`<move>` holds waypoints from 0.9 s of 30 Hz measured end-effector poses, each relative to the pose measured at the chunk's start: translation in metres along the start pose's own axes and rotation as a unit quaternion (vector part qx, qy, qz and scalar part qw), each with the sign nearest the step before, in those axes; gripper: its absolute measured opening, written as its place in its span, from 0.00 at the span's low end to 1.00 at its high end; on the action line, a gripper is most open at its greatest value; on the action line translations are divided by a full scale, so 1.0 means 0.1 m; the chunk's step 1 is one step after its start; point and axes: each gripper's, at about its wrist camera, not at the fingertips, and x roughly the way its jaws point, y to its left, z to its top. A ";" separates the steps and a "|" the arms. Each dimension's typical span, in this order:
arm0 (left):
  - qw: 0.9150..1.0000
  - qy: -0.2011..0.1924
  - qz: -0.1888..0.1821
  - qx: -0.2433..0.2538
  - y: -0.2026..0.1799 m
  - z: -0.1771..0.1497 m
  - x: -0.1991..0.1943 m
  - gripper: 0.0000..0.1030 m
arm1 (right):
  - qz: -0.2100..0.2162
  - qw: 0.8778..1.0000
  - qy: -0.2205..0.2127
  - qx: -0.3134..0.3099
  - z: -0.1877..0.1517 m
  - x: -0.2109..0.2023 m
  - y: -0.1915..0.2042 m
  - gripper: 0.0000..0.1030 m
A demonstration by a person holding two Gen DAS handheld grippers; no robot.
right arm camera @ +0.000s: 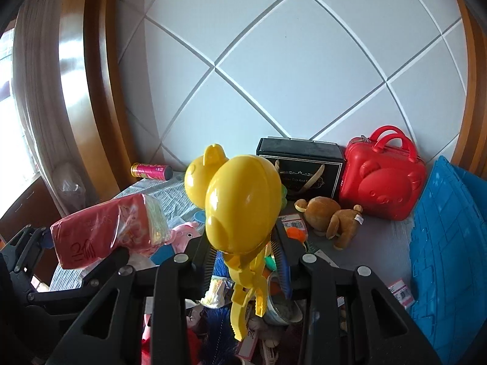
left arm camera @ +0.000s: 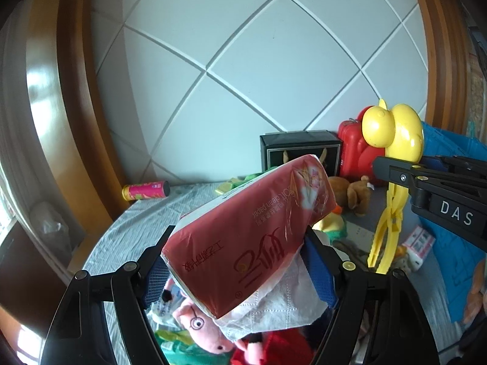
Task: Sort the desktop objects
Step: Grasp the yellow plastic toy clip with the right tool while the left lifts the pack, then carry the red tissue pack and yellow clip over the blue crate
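Your left tool (left arm camera: 237,261) is clamped across a red tissue pack (left arm camera: 246,231), up off the bench: soft, light, slick wrap, so squeeze mid-body. Your right tool (right arm camera: 243,261) pinches the yellow bear-shaped clamp toy (right arm camera: 240,203) near its hinge: rigid, smooth plastic, top-heavy.

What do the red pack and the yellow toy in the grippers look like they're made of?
Red pack: tissue paper in thin glossy plastic film, going by its crinkles, glare and white paper spilling out below. Yellow toy: likely hard moulded plastic, smooth with sharp highlights.

Red tissue pack (left arm camera: 246,231) between tool (left arm camera: 240,273) pads
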 end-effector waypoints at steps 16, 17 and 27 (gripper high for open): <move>0.998 -0.012 -0.056 0.022 -0.66 -0.09 -0.57 0.76 | -0.047 0.999 -0.010 0.019 -0.24 -1.00 -0.48 0.33; 0.998 -0.013 -0.061 0.024 -0.71 -0.08 -0.59 0.76 | -0.052 0.998 -0.010 0.022 -0.25 -1.05 -0.53 0.33; 0.994 -0.056 -0.085 0.029 -1.70 0.43 -0.94 0.76 | -0.077 0.995 -0.059 0.034 0.00 -1.79 -1.36 0.33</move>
